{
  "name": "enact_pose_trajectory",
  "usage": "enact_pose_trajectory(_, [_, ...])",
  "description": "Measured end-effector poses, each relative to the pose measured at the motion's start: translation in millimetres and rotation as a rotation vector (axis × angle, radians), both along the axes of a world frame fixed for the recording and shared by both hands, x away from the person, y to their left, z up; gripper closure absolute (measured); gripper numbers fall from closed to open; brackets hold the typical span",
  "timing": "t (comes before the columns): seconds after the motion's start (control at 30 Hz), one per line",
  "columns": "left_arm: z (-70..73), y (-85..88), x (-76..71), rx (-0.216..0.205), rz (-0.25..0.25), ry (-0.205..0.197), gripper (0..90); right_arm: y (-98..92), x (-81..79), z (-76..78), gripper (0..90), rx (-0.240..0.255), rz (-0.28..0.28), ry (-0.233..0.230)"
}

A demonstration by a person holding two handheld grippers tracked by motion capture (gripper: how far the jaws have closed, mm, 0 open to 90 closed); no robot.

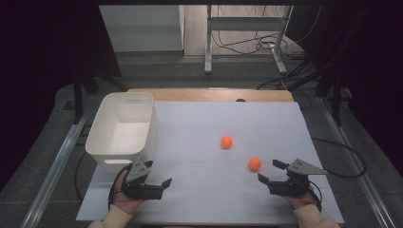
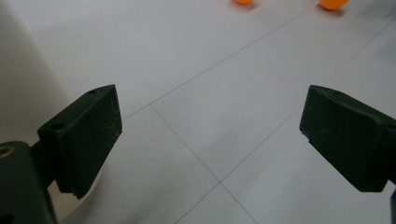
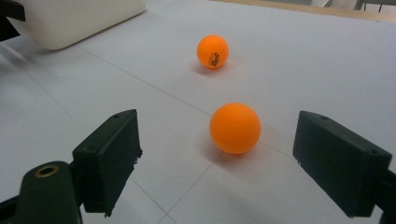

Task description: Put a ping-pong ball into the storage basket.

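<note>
Two orange balls (image 1: 226, 141) (image 1: 254, 164) | one white bin (image 1: 124, 130) | two tongs (image 1: 158, 174) (image 1: 272, 171) open

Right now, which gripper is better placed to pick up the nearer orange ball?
Right. The right gripper sits just beside the nearer orange ball, jaws open and the ball lined up between them. The left gripper, also open, sits by the white bin, with both balls far off.
</note>
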State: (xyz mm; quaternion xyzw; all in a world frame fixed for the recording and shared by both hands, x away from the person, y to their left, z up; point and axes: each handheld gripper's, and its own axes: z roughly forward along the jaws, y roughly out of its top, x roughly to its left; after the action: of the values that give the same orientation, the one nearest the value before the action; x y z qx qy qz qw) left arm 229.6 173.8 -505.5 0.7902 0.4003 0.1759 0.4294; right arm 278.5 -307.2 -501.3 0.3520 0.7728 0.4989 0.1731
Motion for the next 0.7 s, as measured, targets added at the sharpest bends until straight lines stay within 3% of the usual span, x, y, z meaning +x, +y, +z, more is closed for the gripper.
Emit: enact_pose_trajectory(0.7, [1.0,-2.1,1.5,-0.025,0.006,0.013,6.3,0.9,-1.5,0.4,15.3,0.0,-0.001,-0.005])
